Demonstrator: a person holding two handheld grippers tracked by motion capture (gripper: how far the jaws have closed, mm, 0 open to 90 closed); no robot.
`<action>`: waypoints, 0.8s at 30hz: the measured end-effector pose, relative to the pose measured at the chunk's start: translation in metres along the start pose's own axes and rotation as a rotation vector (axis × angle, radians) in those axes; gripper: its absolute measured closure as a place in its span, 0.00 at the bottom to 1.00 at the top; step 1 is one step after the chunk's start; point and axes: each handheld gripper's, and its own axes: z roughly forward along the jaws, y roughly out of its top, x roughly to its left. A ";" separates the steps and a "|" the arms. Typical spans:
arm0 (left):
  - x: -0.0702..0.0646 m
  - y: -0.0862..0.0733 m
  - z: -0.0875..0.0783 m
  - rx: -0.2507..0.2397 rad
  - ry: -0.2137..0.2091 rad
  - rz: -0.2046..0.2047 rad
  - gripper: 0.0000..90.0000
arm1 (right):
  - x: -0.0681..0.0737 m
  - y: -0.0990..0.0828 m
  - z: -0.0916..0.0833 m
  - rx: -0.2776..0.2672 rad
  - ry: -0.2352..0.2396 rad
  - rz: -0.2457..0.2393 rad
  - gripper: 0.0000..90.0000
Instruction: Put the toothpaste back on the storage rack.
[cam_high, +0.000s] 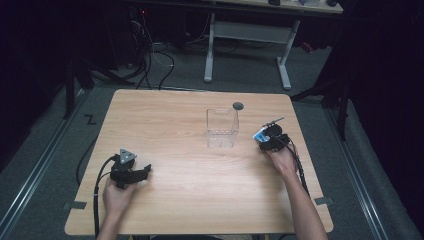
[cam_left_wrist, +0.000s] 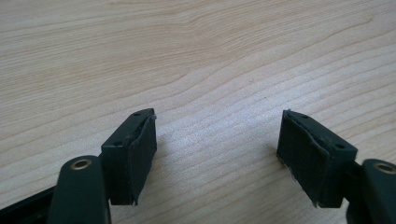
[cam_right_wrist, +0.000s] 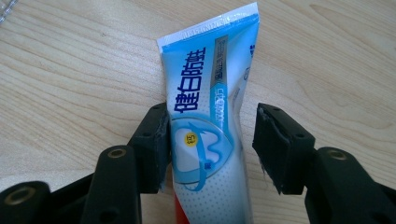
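Observation:
A blue and white toothpaste tube (cam_right_wrist: 205, 84) lies on the wooden table (cam_high: 165, 125) at its right side, seen small in the high view as the tube (cam_high: 258, 136). My right gripper (cam_right_wrist: 210, 116) straddles it, open: one jaw touches the tube's side, and a gap remains at the other. The tube's crimped end points away from the gripper. My left gripper (cam_left_wrist: 219, 116) stands open over bare wood near the table's front left, where the high view shows that gripper (cam_high: 144, 171) held low in a hand.
A clear plastic box (cam_high: 222, 128) stands upright right of the table's middle, just left of the right gripper (cam_high: 265, 140). A small dark disc (cam_high: 238, 105) lies behind it. A thin metallic stick (cam_high: 274, 121) lies beyond the right gripper. Cables trail from both grippers.

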 end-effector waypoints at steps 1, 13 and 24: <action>0.000 0.000 0.000 0.000 0.000 0.000 0.32 | 0.000 0.000 0.000 -0.001 0.002 0.002 0.54; 0.000 0.000 0.000 0.000 0.000 0.000 0.32 | 0.000 0.006 0.006 0.047 0.015 -0.009 0.60; 0.000 0.000 0.000 0.000 0.000 0.000 0.32 | -0.009 0.010 0.003 0.075 0.059 0.007 0.69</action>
